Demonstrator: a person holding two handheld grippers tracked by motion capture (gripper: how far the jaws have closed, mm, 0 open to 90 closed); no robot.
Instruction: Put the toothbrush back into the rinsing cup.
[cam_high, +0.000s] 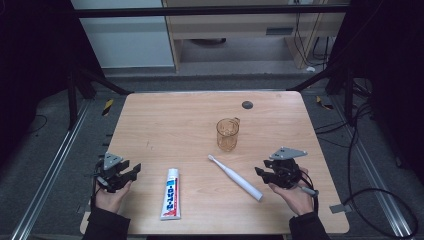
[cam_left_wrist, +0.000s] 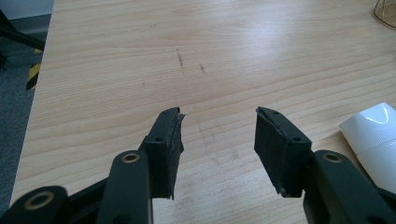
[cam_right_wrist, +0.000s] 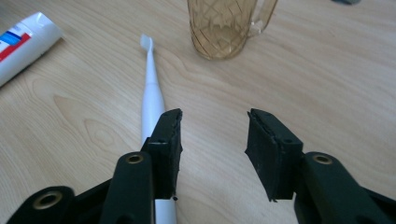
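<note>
Right tongs (cam_high: 263, 171): released, nothing between the jaws; held in the person's right hand (cam_high: 295, 196) just beside the thick end of the toothbrush. In the right gripper view the left jaw stands over the handle and the right jaw over bare wood.

Left tongs (cam_high: 131, 170): released and unloaded, held low near the left edge of the bench (cam_high: 150, 120), jaws pointing across bare wood, with the toothpaste tube to their right.

Toothbrush (cam_high: 235, 177): white, lying flat and diagonal, bristle head toward the cup, thick end toward the near right.

Cup (cam_high: 227, 134): amber, see-through, upright, handle on its far right side; just beyond the bristle head, not touching it.

Toothpaste tube (cam_high: 170, 194): white with red and blue print, lying flat, between the left tongs and the toothbrush, apart from both.

Step in hand, as I judge it: picking up the toothbrush with the right tongs, probably to stand it in the cup.

Doing it well: shift the right tongs so the handle lies centred between both pads rather than under one jaw; clamp across the thick part, square to its length, since a round handle may roll or twist out.

Risk: the brush could swing into the cup if gripped too near its end.
</note>
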